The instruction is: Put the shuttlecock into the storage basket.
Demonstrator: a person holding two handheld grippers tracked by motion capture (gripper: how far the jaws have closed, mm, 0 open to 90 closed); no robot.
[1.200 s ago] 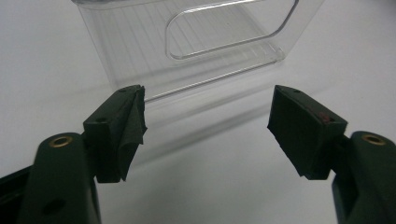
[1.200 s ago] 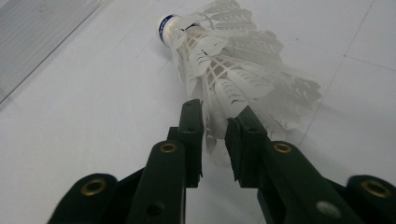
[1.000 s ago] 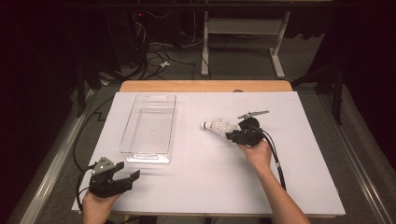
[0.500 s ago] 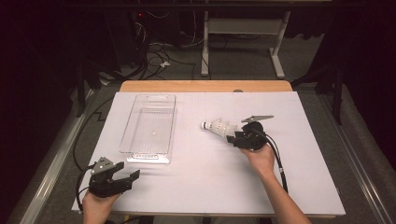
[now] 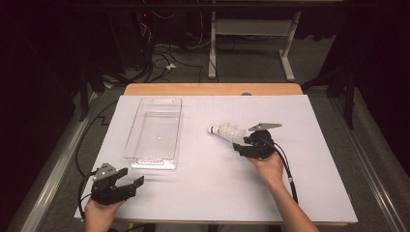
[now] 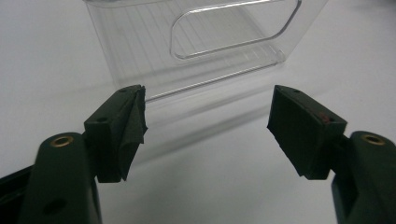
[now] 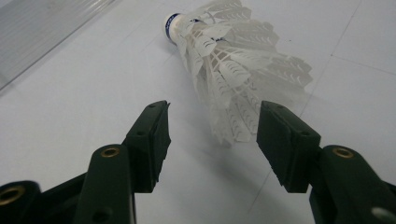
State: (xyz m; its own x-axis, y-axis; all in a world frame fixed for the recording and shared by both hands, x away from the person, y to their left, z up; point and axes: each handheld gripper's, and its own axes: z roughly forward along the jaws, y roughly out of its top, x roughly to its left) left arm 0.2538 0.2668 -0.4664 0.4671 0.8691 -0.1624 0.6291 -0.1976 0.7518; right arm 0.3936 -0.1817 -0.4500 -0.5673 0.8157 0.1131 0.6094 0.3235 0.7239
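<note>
Right tool (image 5: 241, 143), jaws just widening and gripping nothing, has the shuttlecock (image 7: 224, 60) lying on the white surface (image 5: 300, 193) just ahead, feather ends between the pads, so pickup remains; left tool (image 5: 135, 183) idles released before the clear bin (image 6: 196, 42).

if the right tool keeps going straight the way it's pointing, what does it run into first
Most likely the shuttlecock. The right tool points at its feathered skirt, which lies on the white table just ahead of the open jaws, with nothing else between. Those jaws have just been opening. How near the feather tips are is hard to judge.
</note>
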